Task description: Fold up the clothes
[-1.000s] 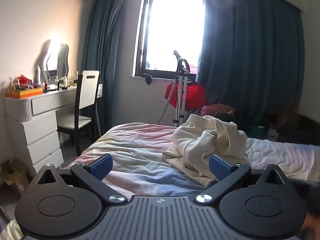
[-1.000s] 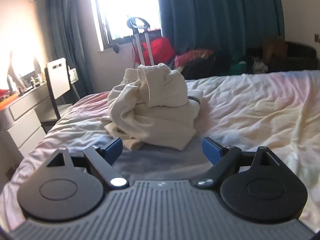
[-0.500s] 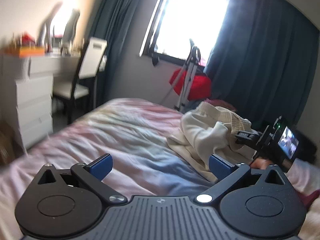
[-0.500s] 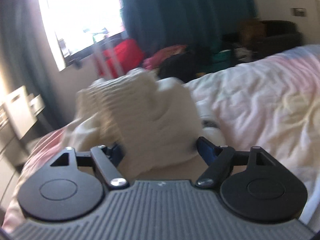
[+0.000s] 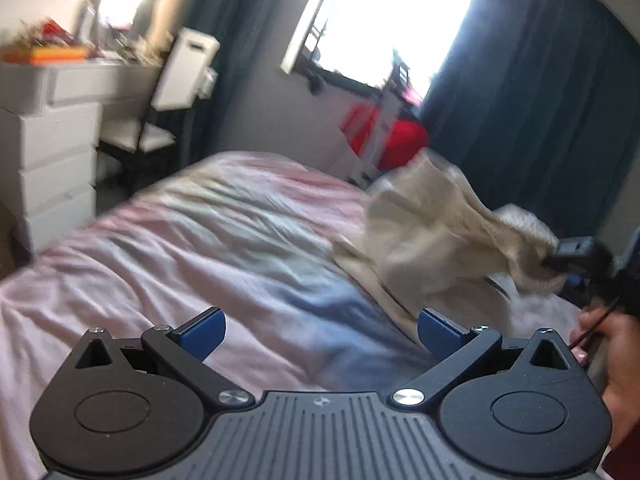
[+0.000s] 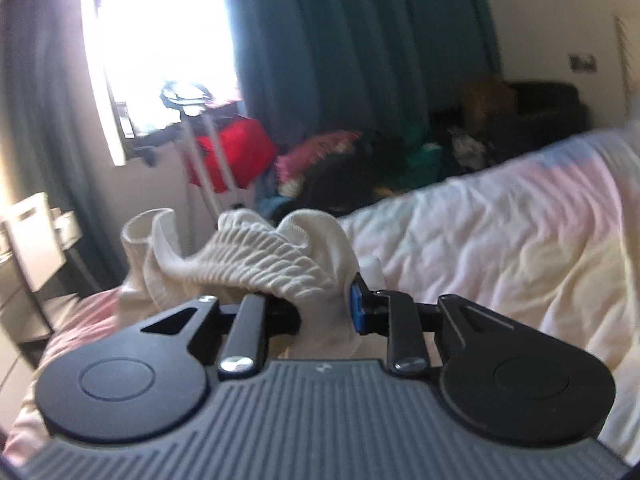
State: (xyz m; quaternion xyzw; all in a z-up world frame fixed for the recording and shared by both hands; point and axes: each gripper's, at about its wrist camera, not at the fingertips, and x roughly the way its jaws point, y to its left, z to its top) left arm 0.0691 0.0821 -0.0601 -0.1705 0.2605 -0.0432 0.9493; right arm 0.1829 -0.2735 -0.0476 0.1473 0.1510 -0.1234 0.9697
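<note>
Cream ribbed-waistband knit garment [image 6: 276, 264], bunched on the pink-and-white quilted bed [image 5: 200, 240], its waistband pinched between the right tongs [image 6: 324, 312]; left tongs [image 5: 320, 330] spread above the quilt; legible writing nowhere; left view alone shows white drawers [image 5: 48, 160].

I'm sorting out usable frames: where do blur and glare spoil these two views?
Left wrist view: the window is blown out white, and the dresser and cream garment are motion-smeared. Right wrist view: the window glares too, the bedsheet is soft, the garment's ribbed cuff fairly sharp.
</note>
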